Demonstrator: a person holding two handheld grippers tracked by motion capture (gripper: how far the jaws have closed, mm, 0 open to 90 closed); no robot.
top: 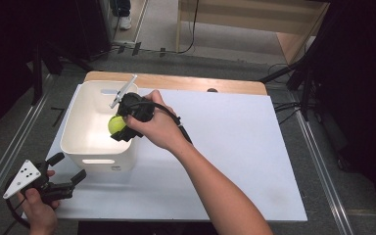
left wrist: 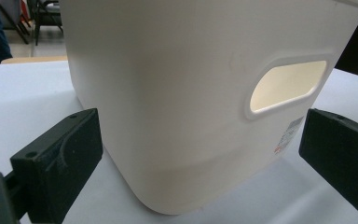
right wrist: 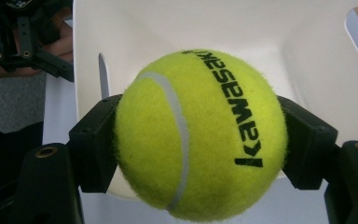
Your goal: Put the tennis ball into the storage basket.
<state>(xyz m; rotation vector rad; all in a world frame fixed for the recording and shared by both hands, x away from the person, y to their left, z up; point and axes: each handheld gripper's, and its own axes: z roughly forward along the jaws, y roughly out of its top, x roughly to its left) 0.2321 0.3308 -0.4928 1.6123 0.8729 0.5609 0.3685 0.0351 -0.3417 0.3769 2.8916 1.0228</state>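
High view: right gripper over the bin, jaws tight on the ball. Ball up above the bin's open top, near its right wall, not yet inside. Left gripper low by the bin's near left corner, jaws spread wide, holding nothing. Bin at the left end of a white worktop. Wood edge behind the bin. Grey floor all round, dark stands and cables past the bin's far side, a shoe far back.

Left gripper view: bin wall close up, with its handle hole and a small sticker under it. Two black jaws far apart, one each side of the bin's corner, not touching it. White worktop under the bin.

Right gripper view: yellow ball squeezed between both black jaws, black letters on its side. Bin's white inside right behind the ball. Left gripper off beyond the bin's wall.

To do this step well, probably best: move the ball a bit more toward the bin's middle, go lower, then let go softly so no bounce out. Keep the jaws off the bin's rim. Left gripper close enough to steady the bin if it slides.
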